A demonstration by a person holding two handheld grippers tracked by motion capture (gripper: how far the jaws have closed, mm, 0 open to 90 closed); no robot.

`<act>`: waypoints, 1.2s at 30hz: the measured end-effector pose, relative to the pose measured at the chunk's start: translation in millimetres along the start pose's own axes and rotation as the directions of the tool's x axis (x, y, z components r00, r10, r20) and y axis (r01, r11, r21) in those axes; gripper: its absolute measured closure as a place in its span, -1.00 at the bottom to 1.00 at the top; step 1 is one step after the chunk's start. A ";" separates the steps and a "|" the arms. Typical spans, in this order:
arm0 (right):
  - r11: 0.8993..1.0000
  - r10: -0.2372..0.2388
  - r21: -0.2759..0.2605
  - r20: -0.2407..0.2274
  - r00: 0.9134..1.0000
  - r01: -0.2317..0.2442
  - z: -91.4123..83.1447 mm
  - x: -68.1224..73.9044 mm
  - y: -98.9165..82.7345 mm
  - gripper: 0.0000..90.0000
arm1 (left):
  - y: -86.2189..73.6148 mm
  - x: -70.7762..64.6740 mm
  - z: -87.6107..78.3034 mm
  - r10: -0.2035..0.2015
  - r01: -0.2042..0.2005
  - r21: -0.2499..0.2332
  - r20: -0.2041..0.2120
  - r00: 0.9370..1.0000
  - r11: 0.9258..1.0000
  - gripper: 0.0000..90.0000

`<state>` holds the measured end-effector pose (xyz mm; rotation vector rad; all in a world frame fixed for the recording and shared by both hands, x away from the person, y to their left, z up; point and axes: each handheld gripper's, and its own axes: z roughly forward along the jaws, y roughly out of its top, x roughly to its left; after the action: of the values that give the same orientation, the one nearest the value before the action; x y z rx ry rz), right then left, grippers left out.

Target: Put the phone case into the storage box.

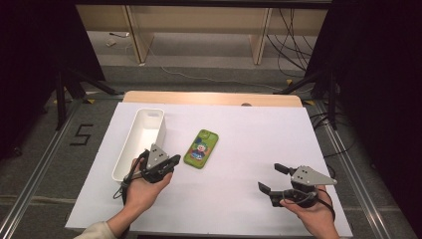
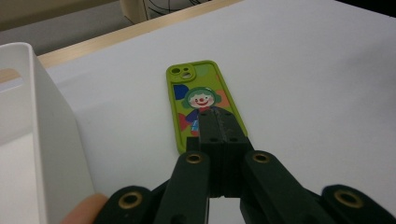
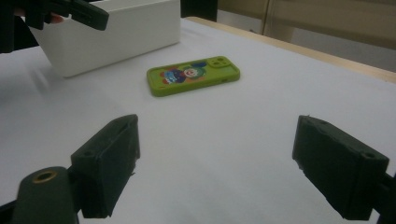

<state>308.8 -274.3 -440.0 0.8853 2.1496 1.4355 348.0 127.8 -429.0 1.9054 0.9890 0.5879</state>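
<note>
A green phone [image 1: 201, 148] with a cartoon clown on its case lies flat on the white sheet, camera end away from me. In the left gripper view my left gripper [image 2: 216, 112] is shut with nothing between its jaws, and its tips sit over the near end of the phone [image 2: 198, 88]. From above, the left gripper [image 1: 175, 159] is just left of the phone's near end, beside the white bin [image 1: 149, 110]. My right gripper [image 1: 270, 177] rests open at the front right, well away from the phone [image 3: 192, 74], with only bare sheet between its jaws [image 3: 217, 135].
The long white bin [image 2: 56, 140] stands open-topped at the left of the sheet [image 1: 239, 129], close to my left hand. A wooden table edge [image 1: 214, 97] runs along the back. Dark stands and cables are on the floor beyond.
</note>
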 end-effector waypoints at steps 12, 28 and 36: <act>1.000 0.001 0.001 -0.002 1.000 -0.001 -0.1 -0.4 0.1 -0.65 | 9.4 -2.9 41.1 0.000 0.002 0.080 -0.035 0.999 0.997 1.00; 1.000 0.005 0.000 -0.003 1.000 -0.005 -0.5 -0.5 -0.1 -0.65 | 2.0 11.2 88.2 -0.024 0.058 0.230 -0.148 0.989 0.971 1.00; 1.000 0.004 -0.001 -0.004 1.000 -0.004 -1.3 -0.6 -0.3 -0.65 | -3.6 15.3 97.8 -0.020 0.070 0.275 -0.181 0.983 0.959 1.00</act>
<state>308.3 -275.6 -439.8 0.8876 2.1507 1.4416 425.4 93.5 -480.6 2.0977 1.2843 0.6248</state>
